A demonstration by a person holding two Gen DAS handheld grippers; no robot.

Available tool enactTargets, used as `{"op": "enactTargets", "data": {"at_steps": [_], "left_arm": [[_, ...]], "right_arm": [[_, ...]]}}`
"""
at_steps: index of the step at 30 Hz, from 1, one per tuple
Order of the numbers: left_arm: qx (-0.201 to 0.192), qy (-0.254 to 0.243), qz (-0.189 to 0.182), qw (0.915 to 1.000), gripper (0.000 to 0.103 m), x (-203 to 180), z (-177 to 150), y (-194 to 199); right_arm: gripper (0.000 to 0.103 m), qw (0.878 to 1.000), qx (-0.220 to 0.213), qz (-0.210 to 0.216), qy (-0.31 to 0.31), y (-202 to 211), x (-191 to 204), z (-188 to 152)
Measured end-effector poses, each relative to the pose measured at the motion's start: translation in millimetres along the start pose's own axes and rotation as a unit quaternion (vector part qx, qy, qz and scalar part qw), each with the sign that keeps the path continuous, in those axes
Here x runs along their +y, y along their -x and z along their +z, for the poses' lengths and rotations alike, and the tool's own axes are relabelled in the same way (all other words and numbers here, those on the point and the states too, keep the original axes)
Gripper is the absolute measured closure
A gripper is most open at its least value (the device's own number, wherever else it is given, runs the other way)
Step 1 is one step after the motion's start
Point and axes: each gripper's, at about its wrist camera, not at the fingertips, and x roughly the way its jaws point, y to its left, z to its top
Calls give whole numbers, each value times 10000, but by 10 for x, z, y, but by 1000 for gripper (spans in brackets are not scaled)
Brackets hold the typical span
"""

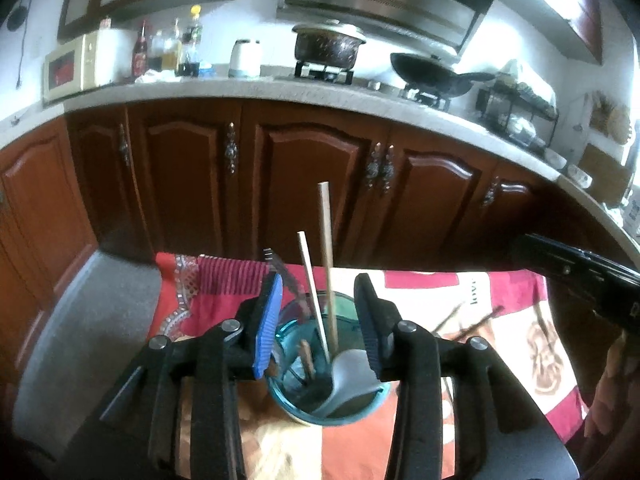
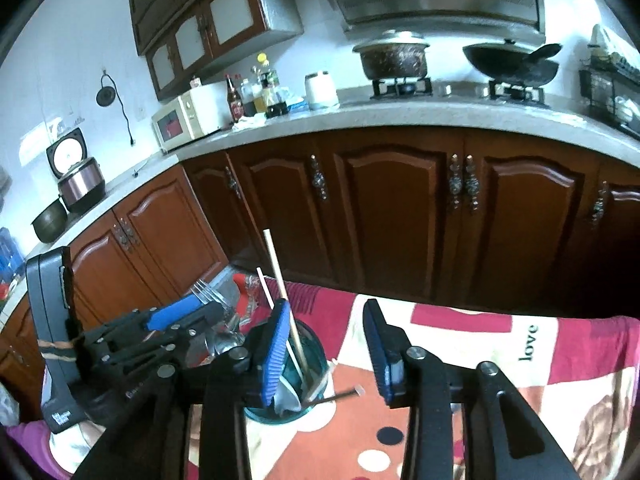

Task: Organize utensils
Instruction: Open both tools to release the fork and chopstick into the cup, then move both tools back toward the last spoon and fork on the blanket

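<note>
A teal glass cup stands on a patterned cloth and holds two pale chopsticks, a white spoon and dark utensils. My left gripper is open, its jaws straddling the cup's far rim without touching it. In the right wrist view the same cup sits just left of my right gripper, which is open and empty. The left gripper shows there beside a metal fork and spoons; I cannot tell whether it holds them. More chopsticks lie on the cloth.
The red, white and orange cloth covers the table. Dark wooden cabinets stand behind, under a counter with a microwave, bottles, a pot and a wok. The right gripper's body is at the right edge.
</note>
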Motion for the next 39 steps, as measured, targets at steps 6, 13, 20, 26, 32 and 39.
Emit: {"op": "enactTargets", "data": {"at_steps": [6,13,20,26,32,39], "left_arm": [[-144,-207,-192,9995,64,-281,-83,284],[-148,-455,-375,9981,64,-580,-182,432],[61,-604,-629,9962,64,-852,-391,441],[452,-602,-855,9935,64,-1010,-666,281],[959,-540,-863,9902,64,-1051,-953,4],[1242,-620,-781,9872,64,-1064,-1161,-195]], "right_arm": [[62,9994,-263,-198,-78,504,-178,-170],[61,9982,2,-581,-124,767,-458,-491],[61,9949,470,-798,-405,720,-849,-930],[61,9898,931,-902,-593,435,-1086,-1367],[66,9829,1330,-998,-791,-10,-1313,-1711],[68,9749,1640,-1036,-1089,-443,-1532,-1850]]}}
